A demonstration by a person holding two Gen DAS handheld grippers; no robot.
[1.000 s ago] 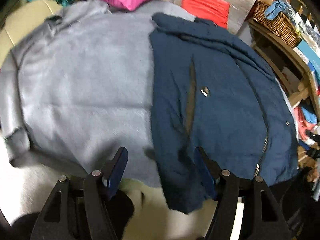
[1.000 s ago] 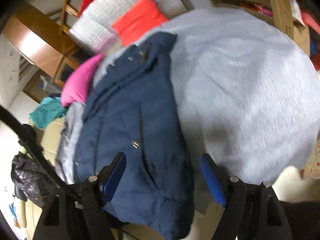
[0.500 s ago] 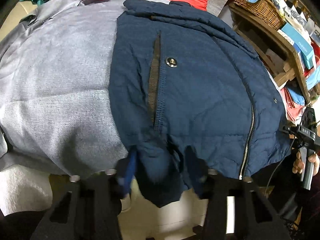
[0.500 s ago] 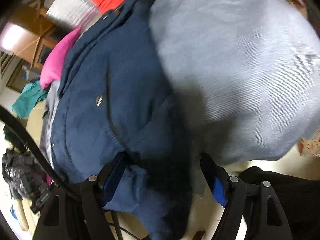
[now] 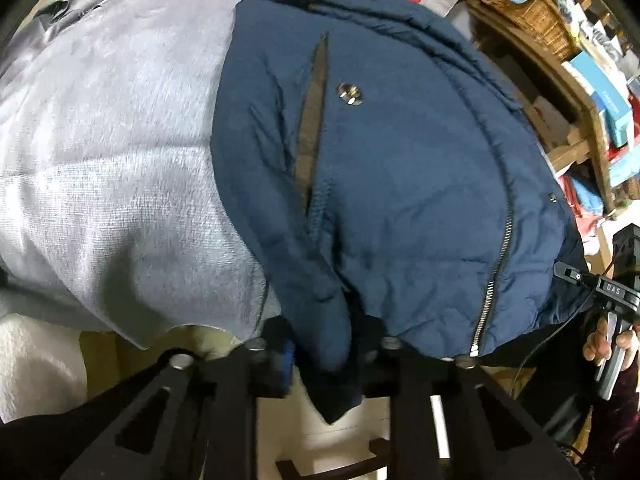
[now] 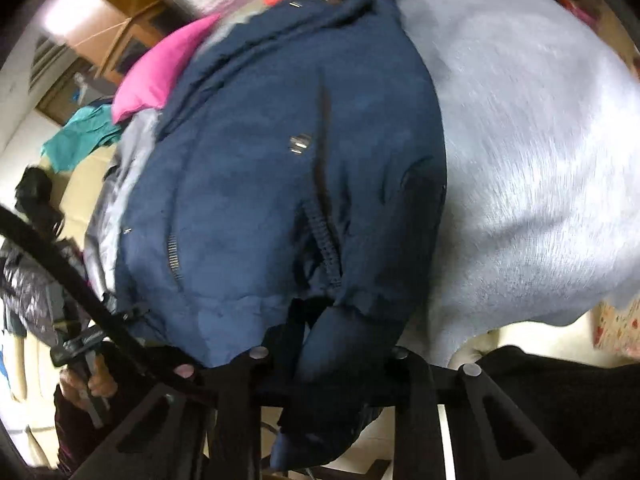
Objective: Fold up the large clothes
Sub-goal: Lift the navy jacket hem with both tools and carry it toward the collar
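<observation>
Padding makes the navy jacket bulky and soft; I judge it light but springy, likely to puff back out of a fold, with a smooth shell that could slip. It lies spread on a grey knit blanket over what looks like a cream sofa, its hem at the near edge. Both sets of jaws have just been closing: my left gripper is clenched on a bunch of the hem below the pocket slit, and my right gripper is clenched on the hem too. Hem and thick seams seem the best holds. Around it the room is cluttered: a pink cushion, a wicker basket, and wooden shelves.
</observation>
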